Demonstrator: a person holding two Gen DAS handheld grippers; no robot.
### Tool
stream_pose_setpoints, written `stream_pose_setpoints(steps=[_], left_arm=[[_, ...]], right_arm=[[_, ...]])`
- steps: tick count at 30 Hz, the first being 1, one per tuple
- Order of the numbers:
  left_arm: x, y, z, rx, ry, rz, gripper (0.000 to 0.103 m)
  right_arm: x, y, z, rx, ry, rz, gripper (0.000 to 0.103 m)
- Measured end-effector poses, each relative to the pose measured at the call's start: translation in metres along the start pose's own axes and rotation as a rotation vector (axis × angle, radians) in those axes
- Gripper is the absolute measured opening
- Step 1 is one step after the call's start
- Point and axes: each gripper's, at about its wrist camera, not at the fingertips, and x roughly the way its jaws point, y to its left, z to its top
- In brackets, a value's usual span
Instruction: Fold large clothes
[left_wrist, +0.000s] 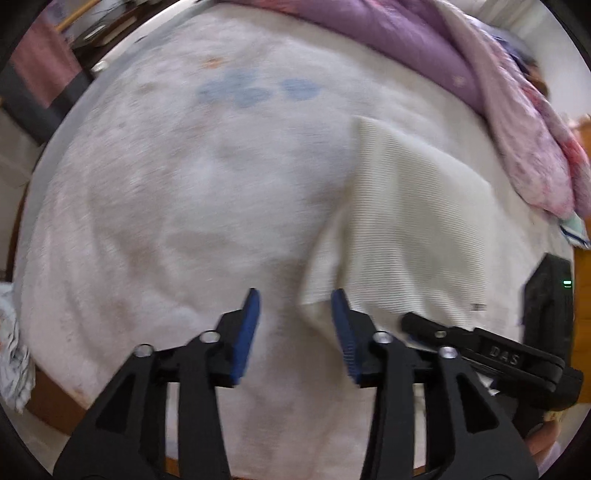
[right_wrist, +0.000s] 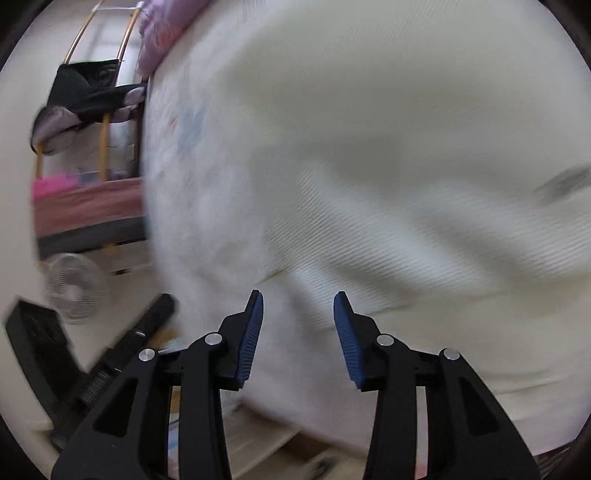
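I have both grippers over the bed (left_wrist: 155, 206), and neither is holding anything. The left gripper (left_wrist: 295, 325) points steeply down with its fingers (left_wrist: 247, 332) parted about halfway; only bare bedsheet shows in the gap, and the near corner of the cream ribbed garment (left_wrist: 413, 229) lies just beside the right-hand finger, perhaps brushing it, but not pinched. The right gripper (right_wrist: 298, 332) also has its fingers (right_wrist: 347, 339) standing apart with nothing clamped; the same garment (right_wrist: 388, 166) fills most of its view, rumpled into soft ridges under and beyond the tips.

The garment sits on the right part of the bed, toward the near edge. From the left wrist view it looks like a fairly tidy panel with straight edges and a squared far corner, so I judge at least one fold is already laid. The right wrist view is blurred, but it shows loose bulges and a raised crease, so the piece is not flat or compact yet. I think more folds and some smoothing remain.

A heap of purple and pink bedding (left_wrist: 498, 110) lies along the far right of the bed, well apart from the garment. My right gripper's body (left_wrist: 509, 362) shows at the near right.
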Motion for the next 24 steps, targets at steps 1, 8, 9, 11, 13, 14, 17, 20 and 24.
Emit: stream_pose_setpoints(steps=[1,8,9,11,13,14,17,20,24], left_arm=[[0.002,-0.009,0.002,0.018,0.001,-0.012,0.044],[0.043,-0.066,0.064,0.097,-0.052,-0.113,0.074],[0.047,-0.066,0.074,0.089,-0.067,-0.126,0.078],[0.063,-0.06,0.107,0.044,-0.106,-0.149,0.081],[0.086,-0.052,0.132,0.0,-0.065,-0.17,0.081],[0.097,-0.048,0.143,-0.026,-0.032,-0.182,0.081],[0.122,-0.039,0.159,-0.08,0.018,-0.293,0.077],[0.129,-0.039,0.163,-0.077,-0.019,-0.373,0.072],[0.131,-0.052,0.163,-0.003,-0.045,-0.295,0.03]], right_arm=[[-0.015,-0.003,0.003,-0.045,-0.056,-0.083,0.039],[-0.091,-0.038,0.089,-0.1,-0.285,-0.283,0.042],[-0.094,-0.041,0.108,-0.104,-0.292,-0.29,0.05],[-0.094,-0.042,0.137,-0.129,-0.3,-0.316,0.052],[-0.082,-0.038,0.17,-0.182,-0.251,-0.222,0.06],[-0.072,-0.038,0.179,-0.198,-0.213,-0.176,0.061],[-0.049,-0.033,0.222,-0.314,-0.09,-0.103,0.063],[-0.013,-0.013,0.244,-0.513,0.131,0.014,0.064],[0.017,0.003,0.236,-0.745,0.272,-0.216,0.033]])
